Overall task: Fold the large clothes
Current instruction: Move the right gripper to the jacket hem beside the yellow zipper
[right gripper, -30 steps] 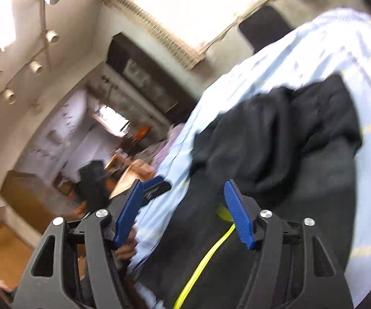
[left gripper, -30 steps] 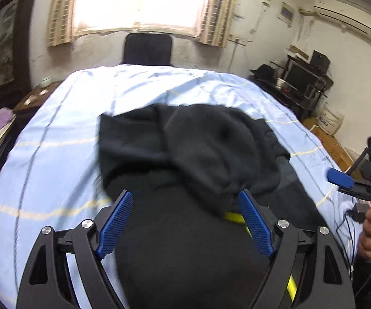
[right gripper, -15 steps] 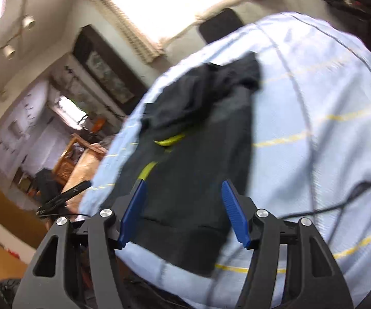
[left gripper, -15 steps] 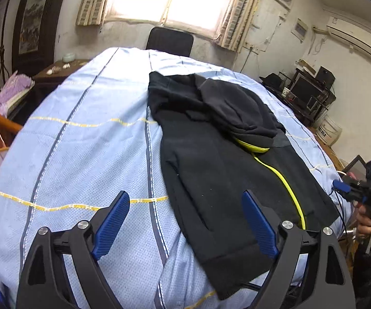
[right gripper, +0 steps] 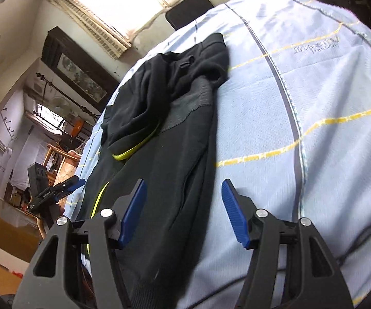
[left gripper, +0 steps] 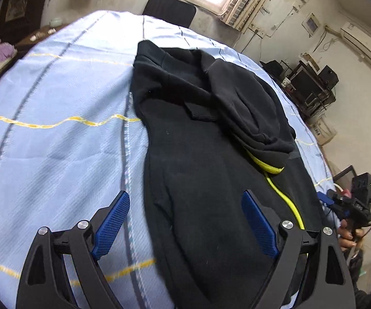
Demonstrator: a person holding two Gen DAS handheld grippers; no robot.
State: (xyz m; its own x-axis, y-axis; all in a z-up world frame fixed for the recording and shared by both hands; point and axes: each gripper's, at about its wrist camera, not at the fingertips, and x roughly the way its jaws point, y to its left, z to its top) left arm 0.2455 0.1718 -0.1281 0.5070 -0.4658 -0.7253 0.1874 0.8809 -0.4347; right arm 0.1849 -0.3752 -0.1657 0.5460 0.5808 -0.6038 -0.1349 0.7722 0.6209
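Observation:
A black hooded jacket (left gripper: 206,159) with a yellow zip line (left gripper: 285,195) lies lengthwise on the light blue bedsheet (left gripper: 56,149), its hood and sleeves bunched at the far end. My left gripper (left gripper: 185,221) is open and empty, above the jacket's near left edge. My right gripper (right gripper: 184,206) is open and empty, above the jacket's (right gripper: 175,139) near right edge. The right gripper also shows at the bed's right side in the left wrist view (left gripper: 345,206). The left gripper shows at the left in the right wrist view (right gripper: 56,190).
The sheet (right gripper: 301,103) has yellow and grey stripes. A black chair (left gripper: 170,10) stands at the bed's far end under a bright window. A desk with electronics (left gripper: 311,85) is to the right. A wooden chair (right gripper: 61,157) stands left of the bed.
Both grippers have pulled back from close over the jacket toward its near end. The jacket now lies stretched out along the bed. Both stayed open.

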